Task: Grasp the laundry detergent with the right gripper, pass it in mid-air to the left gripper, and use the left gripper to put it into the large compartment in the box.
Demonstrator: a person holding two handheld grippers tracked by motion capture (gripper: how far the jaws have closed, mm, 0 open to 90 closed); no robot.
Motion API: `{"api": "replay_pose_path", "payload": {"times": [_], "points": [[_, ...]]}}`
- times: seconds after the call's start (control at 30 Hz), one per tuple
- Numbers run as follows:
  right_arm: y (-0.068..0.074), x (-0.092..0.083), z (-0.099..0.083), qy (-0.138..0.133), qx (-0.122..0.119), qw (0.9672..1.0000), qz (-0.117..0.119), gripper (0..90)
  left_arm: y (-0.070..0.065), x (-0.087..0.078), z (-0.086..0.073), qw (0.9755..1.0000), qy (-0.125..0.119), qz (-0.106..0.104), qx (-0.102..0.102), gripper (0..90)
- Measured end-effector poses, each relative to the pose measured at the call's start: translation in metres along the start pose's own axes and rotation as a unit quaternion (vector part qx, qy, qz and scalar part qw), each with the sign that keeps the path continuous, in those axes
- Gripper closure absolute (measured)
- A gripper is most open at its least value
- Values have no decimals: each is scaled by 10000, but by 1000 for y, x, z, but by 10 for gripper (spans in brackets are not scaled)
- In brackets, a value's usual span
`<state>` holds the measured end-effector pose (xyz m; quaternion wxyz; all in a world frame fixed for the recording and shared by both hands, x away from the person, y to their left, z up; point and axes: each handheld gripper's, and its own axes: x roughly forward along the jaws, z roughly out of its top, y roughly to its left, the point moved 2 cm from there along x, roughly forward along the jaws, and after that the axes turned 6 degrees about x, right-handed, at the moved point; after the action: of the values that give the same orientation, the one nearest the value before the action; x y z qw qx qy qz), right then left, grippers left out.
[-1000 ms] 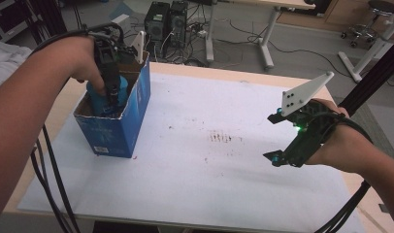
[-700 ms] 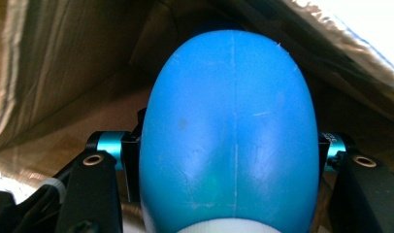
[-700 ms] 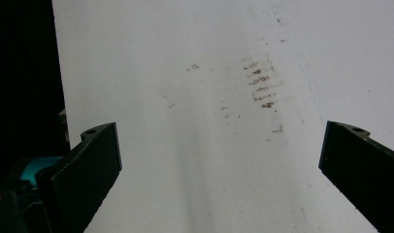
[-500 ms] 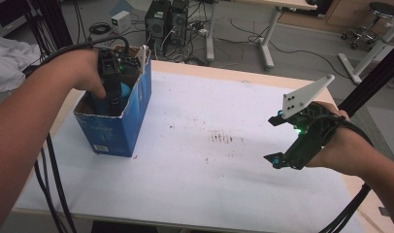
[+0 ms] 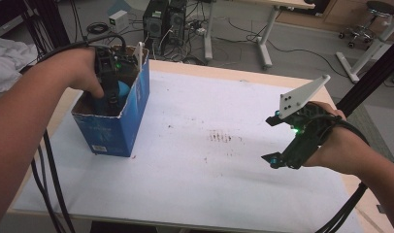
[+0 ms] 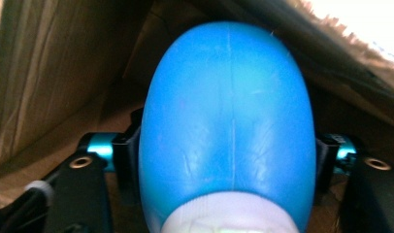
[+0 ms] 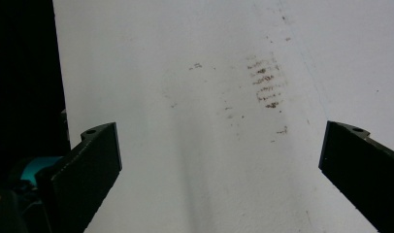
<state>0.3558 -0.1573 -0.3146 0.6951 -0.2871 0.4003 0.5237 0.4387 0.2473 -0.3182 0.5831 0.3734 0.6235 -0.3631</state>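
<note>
A blue cardboard box (image 5: 112, 131) with an open top stands on the table's left side. My left gripper (image 5: 113, 97) reaches down into it, shut on a smooth rounded blue object (image 5: 121, 90). In the left gripper view the blue object (image 6: 226, 121) sits between the two black jaws, with a pale band at its near end and the box's brown inner walls (image 6: 54, 73) around it. My right gripper (image 5: 273, 141) hovers above the right side of the table. Its fingers (image 7: 90, 170) stand wide apart, and my right gripper (image 7: 219, 145) has nothing in it.
White paper (image 5: 209, 179) covers the tabletop, with a patch of brown smudges (image 5: 224, 137) near the middle, also the smudges (image 7: 265, 82) ahead of the right gripper. Cables (image 5: 49, 194) hang off the left edge. Computer towers (image 5: 166, 19) and desk legs stand on the floor beyond.
The left hand and gripper have shifted slightly up and toward the far end inside the box, still with the blue object. The right gripper has stayed put.
</note>
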Motion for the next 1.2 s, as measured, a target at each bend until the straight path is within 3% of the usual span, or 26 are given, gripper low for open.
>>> {"api": "replay_pose_path", "payload": {"times": [0.33, 0.63, 0.83, 0.97, 1.2], "points": [[-2, 0, 0, -2, 10, 10000, 21, 9, -2, -12, -5, 10000, -36, 7, -59, 259], [-3, -2, 1, -21, -12, 10000, 27, 9, -3, -42, -12, 9998, -79, 132, -88, 238], [-4, -3, 2, 58, 9, 10000, 45, 9, -10, -61, -9, 9997, -153, 145, -96, 176], [-6, -6, 5, 126, 11, 9999, 50, 9, -16, -74, -6, 9997, -187, 185, -8, 158], [-13, -12, 7, 360, -22, 9993, 84, 9, -30, -91, 9, 9987, -274, 198, 369, 128]]}}
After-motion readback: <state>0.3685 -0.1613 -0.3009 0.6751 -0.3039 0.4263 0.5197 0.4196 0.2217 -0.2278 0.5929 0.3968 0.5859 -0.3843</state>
